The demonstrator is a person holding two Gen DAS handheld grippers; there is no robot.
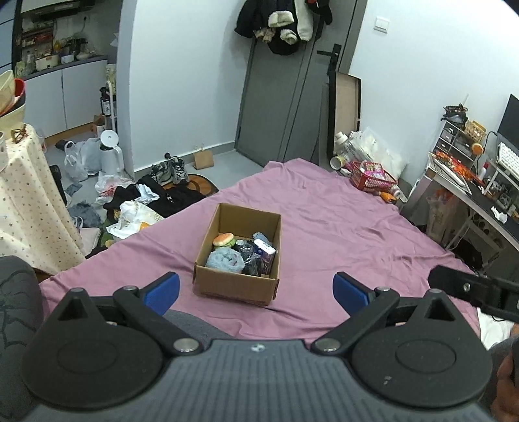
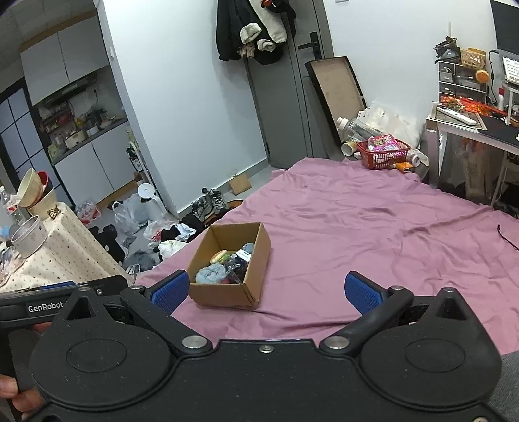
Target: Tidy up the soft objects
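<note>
Mauve bedsheet (image 1: 324, 220) is covering the wide bed that fills the middle of both views, wrinkled but flat. Near its left edge an open cardboard box (image 1: 238, 285) is sitting upright on the sheet, its flaps turned out of the way. Inside the box, soft things are lying packed together toward the near end: a burger-shaped squishy toy (image 1: 223, 239) at the far left of the pile, a pale blue crumpled cloth (image 1: 225, 259) at the near left, a dark crinkled plastic bag (image 1: 251, 259) in the middle, and a small blue and white tissue pack (image 1: 264, 248) leaning against the right wall. The far end of the box is showing bare cardboard.

Both tools are hovering over the near part of the bed, apart from the box. The left gripper (image 1: 256, 289) is holding nothing, its blue-padded fingers (image 1: 162, 290) spread wide with the box showing between them. The right gripper (image 2: 266, 290) is likewise spread wide and empty, with the box just beside its left finger in its own view.

Farther out, a red plastic basket (image 1: 373, 177) is sitting at the far right corner of the bed. Clothes and plastic bags (image 1: 136, 201) are littering the floor to the left, near a white kettle (image 1: 110, 155). Coats (image 1: 282, 22) are hanging on the grey door (image 1: 275, 97) at the far wall.
</note>
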